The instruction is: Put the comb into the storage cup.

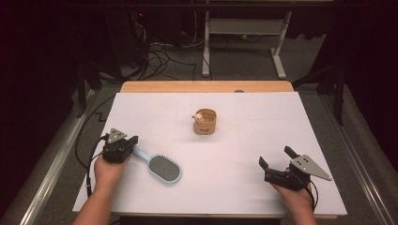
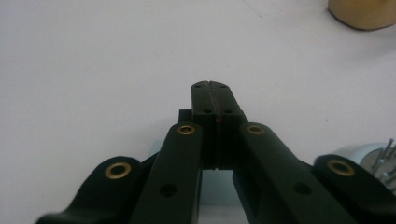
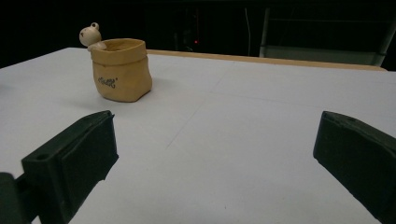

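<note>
A light blue hairbrush (image 1: 165, 168) lies flat on the white table top (image 1: 263, 117), bristles up, at the front left. Its handle runs under my left gripper (image 1: 134, 140), whose jaws are shut tip to tip with nothing seen between them. In the left gripper view the left gripper (image 2: 212, 91) points across the table, with the brush head (image 2: 373, 156) at its lower right. A tan sack-shaped pot (image 1: 205, 122) with a small animal figure (image 3: 91, 35) on its rim stands mid-table. My right gripper (image 1: 276, 157) rests at the front right, open and holding nothing, and in its own view the right gripper (image 3: 217, 140) faces the pot (image 3: 121, 70).
The table's wooden back edge (image 1: 206, 86) lies beyond the white sheet. Behind it are floor cables (image 1: 159, 58) and a white desk frame (image 1: 244, 28). Metal rails (image 1: 51, 164) run along both sides of the table.
</note>
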A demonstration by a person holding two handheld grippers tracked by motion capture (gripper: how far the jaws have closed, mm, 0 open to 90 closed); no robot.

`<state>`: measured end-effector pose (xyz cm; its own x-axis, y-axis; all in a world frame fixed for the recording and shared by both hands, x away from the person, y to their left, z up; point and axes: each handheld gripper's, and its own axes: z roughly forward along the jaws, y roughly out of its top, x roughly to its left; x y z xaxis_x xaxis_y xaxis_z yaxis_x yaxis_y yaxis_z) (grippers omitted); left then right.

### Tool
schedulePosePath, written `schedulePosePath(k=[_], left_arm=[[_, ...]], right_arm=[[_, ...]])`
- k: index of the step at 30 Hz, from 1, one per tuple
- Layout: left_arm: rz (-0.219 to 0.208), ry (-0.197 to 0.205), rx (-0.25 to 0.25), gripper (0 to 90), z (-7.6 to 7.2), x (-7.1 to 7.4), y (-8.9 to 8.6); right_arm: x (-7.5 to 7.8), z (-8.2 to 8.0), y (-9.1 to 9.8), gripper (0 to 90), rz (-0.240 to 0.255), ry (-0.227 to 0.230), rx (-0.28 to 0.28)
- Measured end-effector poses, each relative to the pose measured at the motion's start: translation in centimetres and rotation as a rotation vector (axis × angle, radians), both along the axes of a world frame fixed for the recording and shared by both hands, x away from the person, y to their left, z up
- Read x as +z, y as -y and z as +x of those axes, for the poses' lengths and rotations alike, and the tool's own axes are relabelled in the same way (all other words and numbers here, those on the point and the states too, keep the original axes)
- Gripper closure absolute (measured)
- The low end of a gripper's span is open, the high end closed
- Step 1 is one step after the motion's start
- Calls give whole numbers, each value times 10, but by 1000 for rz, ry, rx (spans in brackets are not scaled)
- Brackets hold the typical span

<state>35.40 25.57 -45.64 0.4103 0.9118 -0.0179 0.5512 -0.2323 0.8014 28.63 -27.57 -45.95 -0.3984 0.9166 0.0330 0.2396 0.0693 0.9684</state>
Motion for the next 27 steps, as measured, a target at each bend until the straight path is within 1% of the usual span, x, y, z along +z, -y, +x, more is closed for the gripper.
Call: schedulePosePath(k=[3,5,6,7,8,9,10,11,12,14,15,16,17,18,20,21,24,27], left_arm=[[-3,1,-8,900,1,2,2],[-1,9,-29,900,-1,3,6],[-1,9,-29,900,-1,3,6],[1,26,-63,900,-10,6,12],[1,26,-63,900,-10,6,12],[19,52,-93,900,-27,6,18],[-19,72,-97,900,-38,5,18],[-19,72,-97,900,-38,5,18],[-54,69,-120,900,-60,3,16],[-60,66,-145,900,-81,5,18],[-60,66,-145,900,-81,5,18],[-42,45,-183,900,-101,-1,20],[-42,45,-183,900,-101,-1,20],[-28,20,-216,900,-113,-5,24],[-27,14,-240,900,-118,-5,29],[-19,7,-249,900,-118,-5,34],[13,-34,-270,900,-114,-10,50],[41,-62,-301,900,-108,-14,66]], right_arm=[[0,0,0,3,1,-2,1],[0,0,0,3,1,-2,3],[0,0,0,3,1,-2,3],[0,0,0,3,3,-2,2],[0,-1,0,3,5,-1,1],[1,-1,1,3,7,1,1],[1,-1,1,3,8,1,-2],[1,-1,1,3,8,1,-2],[2,-2,3,3,13,2,-5],[2,-3,4,3,14,7,-5],[2,-3,4,3,14,7,-5],[3,-4,4,3,20,10,-9],[3,-4,4,3,20,10,-9],[4,-5,5,3,25,15,-10],[4,-5,6,3,29,15,-11],[4,-5,6,3,30,12,-10],[5,-5,5,3,31,14,-9],[5,-6,5,3,33,15,-13]])
